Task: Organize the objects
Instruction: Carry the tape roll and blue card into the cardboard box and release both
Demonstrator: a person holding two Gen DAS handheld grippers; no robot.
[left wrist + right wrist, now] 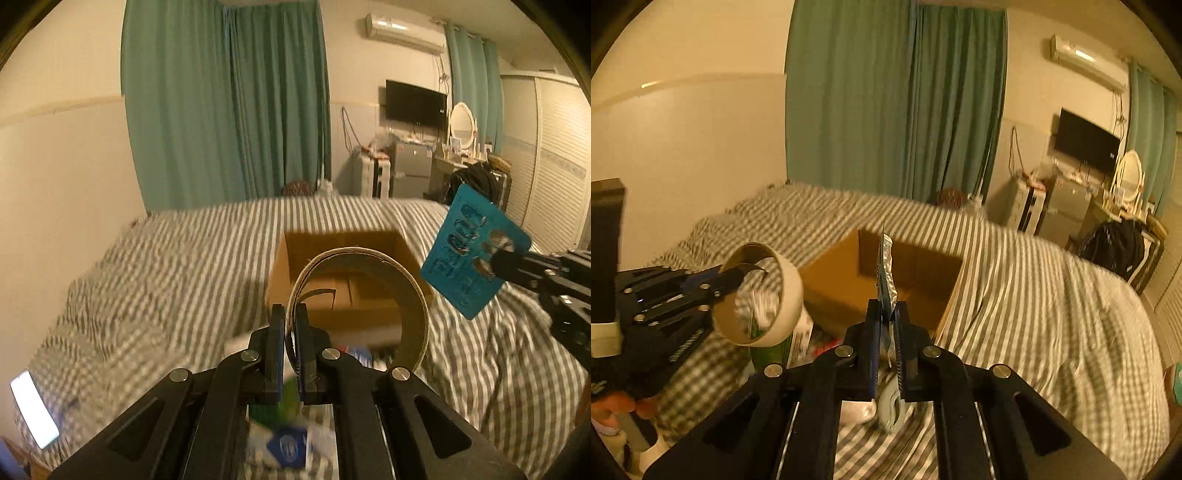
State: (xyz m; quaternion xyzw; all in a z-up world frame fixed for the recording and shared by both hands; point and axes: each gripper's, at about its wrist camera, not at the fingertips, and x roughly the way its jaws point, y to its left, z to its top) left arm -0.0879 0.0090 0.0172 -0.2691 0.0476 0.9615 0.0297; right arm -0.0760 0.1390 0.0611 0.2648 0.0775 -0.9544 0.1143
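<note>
Both tools are carrying loads above the bed; neither item is in the box yet. The left gripper (290,325) is pinching the wall of a tape roll (369,291), jaws nearly closed on it, at lower centre of the left view. The right gripper (886,325) is clamping a blue blister pack (476,254), edge-on at centre of the right view, jaws almost together. The cardboard box (827,291) is sitting open at mid-frame just beyond both; its floor is looking bare. More small packages (288,439) are lying on the striped bedsheet (166,266) at bottom centre, so sorting is probably at an early stage. Green curtains (229,99) are hanging behind; a lit phone (33,410) is glowing at lower left.
</note>
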